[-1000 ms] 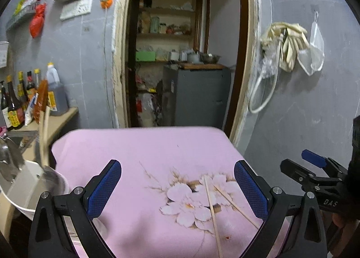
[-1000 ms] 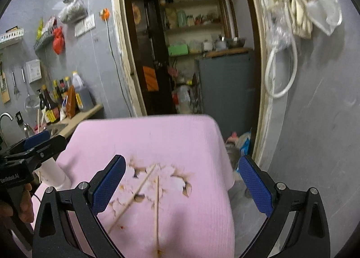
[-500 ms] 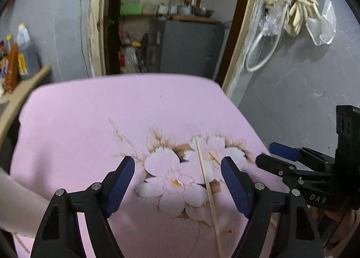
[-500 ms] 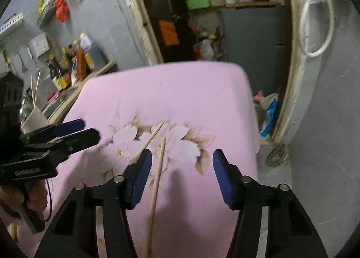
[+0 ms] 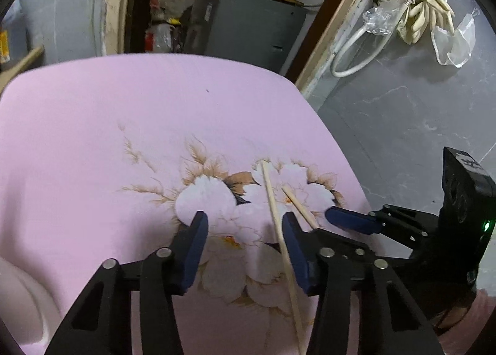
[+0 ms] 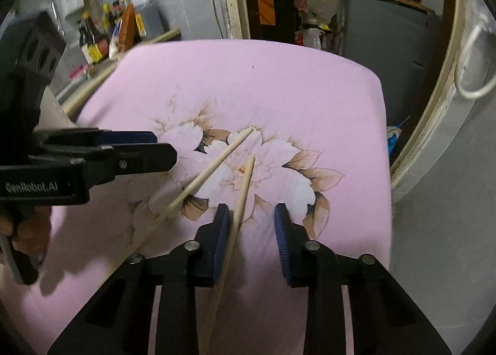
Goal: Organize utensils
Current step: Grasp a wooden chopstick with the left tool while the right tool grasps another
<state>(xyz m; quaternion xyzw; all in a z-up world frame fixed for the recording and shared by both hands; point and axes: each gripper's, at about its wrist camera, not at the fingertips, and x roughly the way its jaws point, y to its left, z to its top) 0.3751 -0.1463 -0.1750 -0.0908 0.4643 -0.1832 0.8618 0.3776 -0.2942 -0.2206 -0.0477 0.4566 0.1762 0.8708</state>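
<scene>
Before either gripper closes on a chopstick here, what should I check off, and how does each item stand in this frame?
1. Left gripper open: ok.
2. Right gripper open: ok.
3. Left chopstick between left pads: ok, close beside the right pad.
4. Right chopstick between right pads: ok, against the left pad.
5. Chopsticks apart on the pink cloth, not crossed: ok.
6. Pads low enough to grip: cannot tell.
</scene>
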